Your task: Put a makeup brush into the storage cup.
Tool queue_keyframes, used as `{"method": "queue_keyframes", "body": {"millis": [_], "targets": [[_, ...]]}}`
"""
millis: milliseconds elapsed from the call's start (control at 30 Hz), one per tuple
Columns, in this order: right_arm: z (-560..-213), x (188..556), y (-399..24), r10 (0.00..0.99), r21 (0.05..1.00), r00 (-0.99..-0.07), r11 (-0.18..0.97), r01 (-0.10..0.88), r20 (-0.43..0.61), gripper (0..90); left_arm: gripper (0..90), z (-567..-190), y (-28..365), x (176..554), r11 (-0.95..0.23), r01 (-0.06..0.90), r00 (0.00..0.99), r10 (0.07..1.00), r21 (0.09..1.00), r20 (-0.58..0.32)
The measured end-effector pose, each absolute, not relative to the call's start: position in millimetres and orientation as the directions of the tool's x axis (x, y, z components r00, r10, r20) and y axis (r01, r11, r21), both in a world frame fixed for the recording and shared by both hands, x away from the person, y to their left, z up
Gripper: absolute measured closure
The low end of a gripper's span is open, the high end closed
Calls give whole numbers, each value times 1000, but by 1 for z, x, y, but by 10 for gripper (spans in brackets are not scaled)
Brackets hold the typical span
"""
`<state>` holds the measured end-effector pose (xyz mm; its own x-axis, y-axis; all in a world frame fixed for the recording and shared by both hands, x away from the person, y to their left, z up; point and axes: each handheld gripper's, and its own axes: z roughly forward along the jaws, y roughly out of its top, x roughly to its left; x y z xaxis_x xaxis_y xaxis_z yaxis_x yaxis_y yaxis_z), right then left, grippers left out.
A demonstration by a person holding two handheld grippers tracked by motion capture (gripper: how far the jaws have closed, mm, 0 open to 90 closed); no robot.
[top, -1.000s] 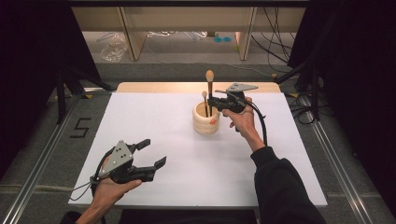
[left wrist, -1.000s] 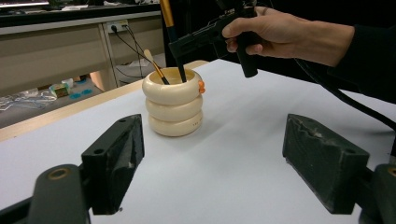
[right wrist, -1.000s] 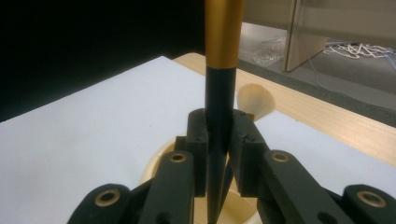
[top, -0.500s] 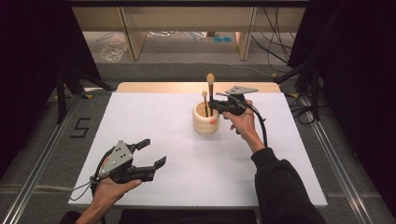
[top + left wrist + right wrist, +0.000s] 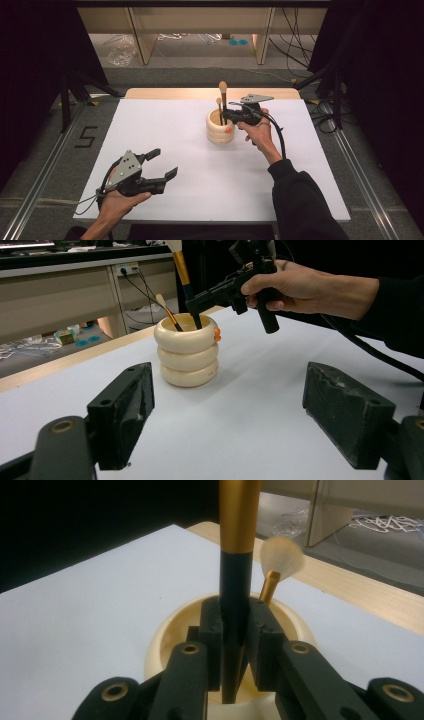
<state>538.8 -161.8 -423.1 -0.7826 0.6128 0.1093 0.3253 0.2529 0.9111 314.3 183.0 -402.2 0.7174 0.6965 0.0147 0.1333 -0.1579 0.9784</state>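
Note:
A cream ribbed holder [image 5: 220,129] [image 5: 185,352] [image 5: 165,635] stands on the white table top, right of centre toward the back. My right gripper [image 5: 225,116] [image 5: 192,304] [image 5: 234,630] is shut on a makeup brush [image 5: 223,96] [image 5: 184,275] [image 5: 236,555] with a black and gold handle. The brush stands upright, its lower end inside the holder's mouth. A smaller gold-handled brush [image 5: 219,105] [image 5: 167,312] [image 5: 277,565] leans in the holder behind it. My left gripper [image 5: 165,164] [image 5: 227,410] is open and holds nothing, low over the table's front left.
The white sheet [image 5: 165,135] covers a wooden table whose bare back edge [image 5: 165,93] shows behind the holder. Black frame legs [image 5: 65,95] stand at the left. Shelving and loose cables lie on the floor beyond.
The right hand has lowered the tall brush slightly into the holder. The left gripper has stayed where it was.

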Motion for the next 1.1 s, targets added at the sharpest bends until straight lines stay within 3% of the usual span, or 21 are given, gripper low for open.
{"method": "queue_keyframes", "body": {"millis": [467,600,867,1100], "targets": [[-425,538,-167,628,903,-770,257,344,115,796,207,-402,183,314,-159,131,716,697,979,17],[-425,539,-168,629,908,-768,242,342,122,759,207,-402,183,314,-152,133,713,701,979,12],[-416,534,-173,665,911,-739,229,344,112,530,207,-401,184,314,-154,131,711,703,979,16],[-407,528,-179,679,916,-727,216,338,108,445,206,-401,185,315,-153,129,710,704,980,17]]}}
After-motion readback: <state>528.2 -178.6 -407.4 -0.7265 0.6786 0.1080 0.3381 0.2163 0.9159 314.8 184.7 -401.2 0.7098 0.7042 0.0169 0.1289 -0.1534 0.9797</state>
